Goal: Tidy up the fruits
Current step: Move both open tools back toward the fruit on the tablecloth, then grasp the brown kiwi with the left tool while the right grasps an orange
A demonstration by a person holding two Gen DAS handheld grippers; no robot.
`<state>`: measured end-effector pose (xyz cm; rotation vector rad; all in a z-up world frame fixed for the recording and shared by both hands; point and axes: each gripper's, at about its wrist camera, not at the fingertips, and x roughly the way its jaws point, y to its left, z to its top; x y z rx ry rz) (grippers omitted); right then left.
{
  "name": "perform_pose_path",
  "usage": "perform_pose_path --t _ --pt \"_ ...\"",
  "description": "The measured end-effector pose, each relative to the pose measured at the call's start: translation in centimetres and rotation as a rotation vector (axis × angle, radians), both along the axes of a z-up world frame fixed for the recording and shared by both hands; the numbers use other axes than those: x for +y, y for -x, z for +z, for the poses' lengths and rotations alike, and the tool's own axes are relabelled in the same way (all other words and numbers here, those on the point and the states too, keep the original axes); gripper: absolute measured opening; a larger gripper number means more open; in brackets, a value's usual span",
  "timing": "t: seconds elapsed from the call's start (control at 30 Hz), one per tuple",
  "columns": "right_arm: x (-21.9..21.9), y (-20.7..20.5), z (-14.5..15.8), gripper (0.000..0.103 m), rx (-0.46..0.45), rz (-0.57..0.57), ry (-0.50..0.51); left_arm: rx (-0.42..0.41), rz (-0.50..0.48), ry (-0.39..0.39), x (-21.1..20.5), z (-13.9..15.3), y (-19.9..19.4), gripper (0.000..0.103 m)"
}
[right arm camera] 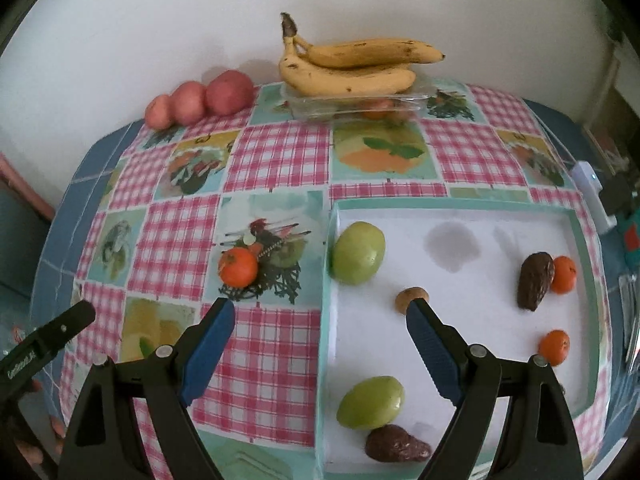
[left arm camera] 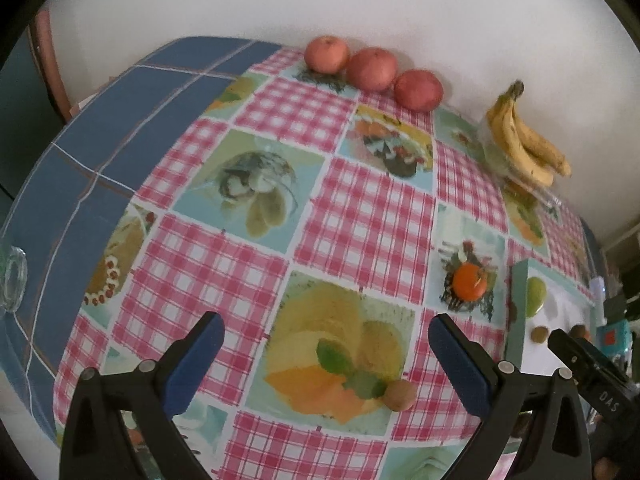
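Hovering wide-jawed and empty, left gripper (left arm camera: 326,338) near small brown fruit (left arm camera: 399,395); right gripper (right arm camera: 320,312) over tray (right arm camera: 326,320)

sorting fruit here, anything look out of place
One small orange sits alone on the tablecloth, left of the white tray, while two others lie inside it. The bananas rest on top of a clear container, not in it. Nothing looks spilled or damaged.

Pink-checked tablecloth (right arm camera: 276,364) with fruit prints; yellow bananas (right arm camera: 352,68), red apples (right arm camera: 230,92), green fruits (right arm camera: 358,252), white tray (right arm camera: 460,360) with mint-green rim.
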<state>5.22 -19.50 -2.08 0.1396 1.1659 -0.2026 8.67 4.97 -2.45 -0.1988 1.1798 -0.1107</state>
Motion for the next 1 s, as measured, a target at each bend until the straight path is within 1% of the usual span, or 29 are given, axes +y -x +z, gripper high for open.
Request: perform_pose_path --t 0.07,0.13,0.2,0.23,0.27,0.3,0.4,0.5,0.6,0.67,0.7,0.77,0.8,0.87,0.9,0.97,1.0 --pt "-0.6 0.4 -0.5 0.088 0.026 -0.006 0.029 0.027 -0.021 -0.002 -0.7 -0.7 0.1 0.103" --pt "-1.5 1.1 -1.1 0.088 0.057 -0.04 0.052 0.051 -0.054 0.022 -1.6 -1.5 0.4 0.103" --pt "-2.1 1.6 -1.3 0.088 0.071 -0.048 0.046 0.089 -0.084 0.031 -2.5 -2.4 0.9 0.102" --pt "-2.4 1.8 -1.2 0.088 0.073 -0.055 0.046 0.103 -0.096 0.029 -2.8 -2.8 1.1 0.1" --pt "-2.6 1.9 -1.2 0.088 0.072 -0.059 0.047 0.116 -0.106 0.025 -3.2 -3.1 1.2 0.094" --pt "-2.8 2.0 -1.1 0.088 0.069 -0.062 0.048 0.133 -0.118 0.028 -3.5 -3.4 1.4 0.091" --pt "-3.1 2.2 -0.7 0.088 0.058 -0.065 0.032 0.157 -0.155 0.039 -4.5 -4.0 1.8 0.089" --pt "-3.1 2.3 -0.8 0.088 0.059 -0.064 0.017 0.166 -0.209 0.028 -5.8 -4.2 2.2 0.082" --pt "-3.0 2.1 -0.8 0.088 0.062 -0.06 0.01 0.192 -0.261 0.004 -7.1 -5.0 2.6 0.082" --pt "-3.0 2.1 -0.8 0.088 0.061 -0.06 0.009 0.192 -0.293 -0.036 -8.0 -5.4 2.9 0.081" --pt "-3.1 2.1 -0.8 0.088 0.061 -0.064 0.007 0.184 -0.31 -0.064 -8.4 -5.3 3.1 0.079" --pt "-3.3 2.1 -0.9 0.088 0.061 -0.072 0.005 0.177 -0.324 -0.088 -8.9 -5.3 3.4 0.072" --pt "-3.3 2.1 -0.9 0.088 0.061 -0.076 0.003 0.172 -0.332 -0.116 -9.2 -5.3 3.5 0.07" --pt "-3.4 2.2 -1.0 0.088 0.063 -0.084 0.001 0.161 -0.346 -0.161 -9.6 -5.3 3.8 0.059" --pt "-3.4 2.2 -1.0 0.088 0.065 -0.086 0.001 0.156 -0.352 -0.181 -9.7 -5.3 3.9 0.057" --pt "-3.4 2.1 -1.1 0.088 0.066 -0.086 0.0 0.144 -0.362 -0.201 -10.0 -5.2 4.2 0.047" --pt "-3.4 2.1 -1.1 0.088 0.067 -0.084 0.0 0.14 -0.361 -0.194 -10.4 -5.3 4.1 0.044"
